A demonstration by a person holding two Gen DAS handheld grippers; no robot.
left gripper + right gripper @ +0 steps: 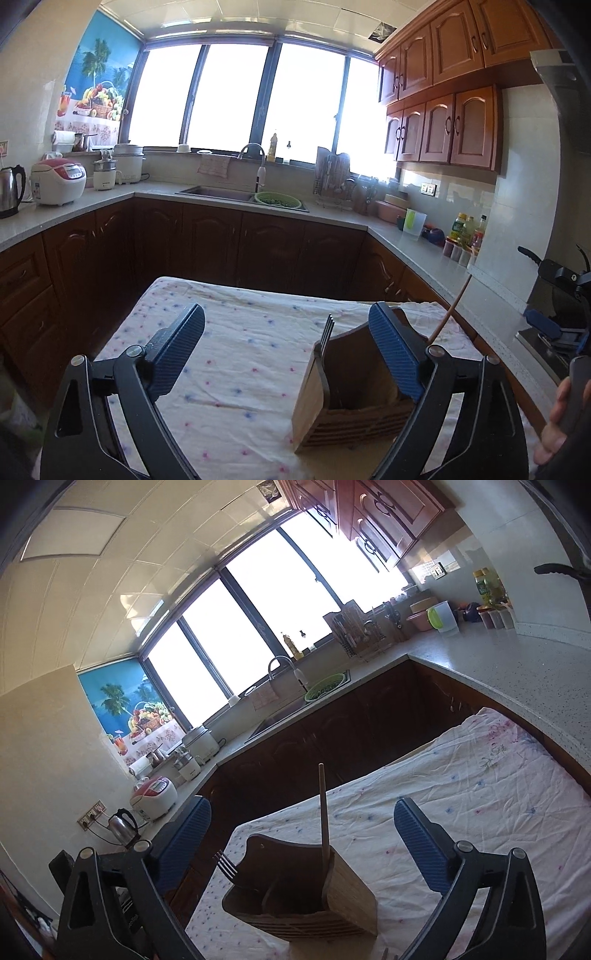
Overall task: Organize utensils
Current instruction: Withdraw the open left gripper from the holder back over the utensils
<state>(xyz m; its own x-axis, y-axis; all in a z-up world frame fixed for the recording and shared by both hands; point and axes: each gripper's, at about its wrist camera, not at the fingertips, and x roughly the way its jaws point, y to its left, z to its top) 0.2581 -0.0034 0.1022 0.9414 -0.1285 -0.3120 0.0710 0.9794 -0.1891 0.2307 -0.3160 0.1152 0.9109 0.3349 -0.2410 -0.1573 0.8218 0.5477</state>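
Note:
A wooden utensil holder (354,391) stands on a table under a white flowered cloth (240,350). Fork tines (328,328) poke up from its left compartment, and a thin wooden stick (450,312) leans out to the right. My left gripper (286,310) hangs open above the holder's left side with nothing between its pads. In the right wrist view the holder (303,897) sits low between the fingers, with the fork (225,862) and the stick (324,812) upright in it. My right gripper (303,805) is open and holds nothing.
Dark cabinets and a pale counter (424,254) wrap around the table. The counter carries a sink (218,192) with a green colander (275,199), a rice cooker (59,181), a kettle (11,188), a dish rack (332,177) and bottles (465,229). A hand (557,424) shows at the right edge.

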